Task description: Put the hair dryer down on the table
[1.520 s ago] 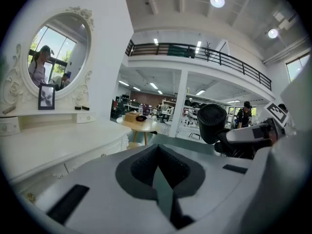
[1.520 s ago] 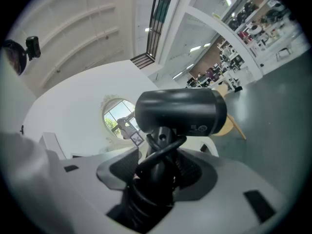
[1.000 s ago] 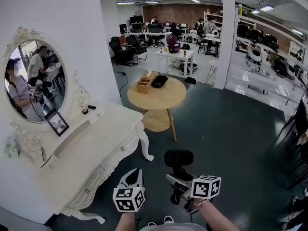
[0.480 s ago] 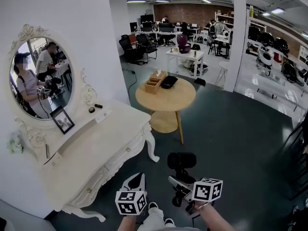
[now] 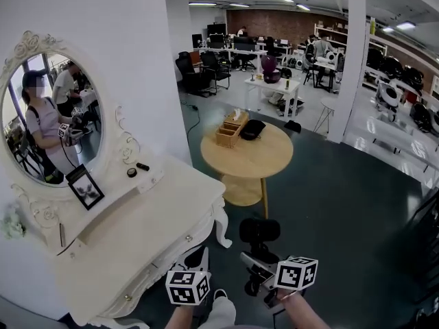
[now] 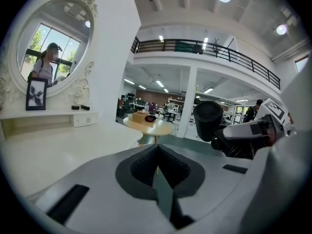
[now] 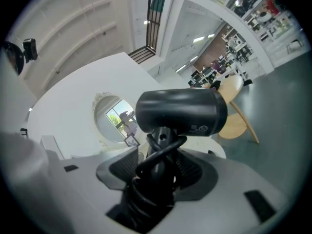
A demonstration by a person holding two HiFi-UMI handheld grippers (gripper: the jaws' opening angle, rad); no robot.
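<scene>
A black hair dryer [image 5: 258,230] with its cord wound round the handle stands upright over the dark floor, just right of the white dressing table [image 5: 151,211]. My right gripper [image 5: 257,267] is shut on its handle. In the right gripper view the barrel [image 7: 180,112] lies crosswise above the right gripper [image 7: 158,172]. My left gripper [image 5: 195,258] is shut with nothing in it, close to the table's front corner. Its tips [image 6: 157,155] meet in the left gripper view, where the hair dryer [image 6: 208,120] shows at the right.
An oval mirror [image 5: 51,125] backs the dressing table, with a photo frame [image 5: 86,186] and small dark items [image 5: 137,166] on its shelf. A round wooden table [image 5: 247,149] carrying a wooden box [image 5: 230,130] stands further ahead. Desks and chairs fill the far room.
The head view has shifted: the dressing table and the round table now lie further right and larger in the picture. Both grippers keep their places and the hair dryer stays held.
</scene>
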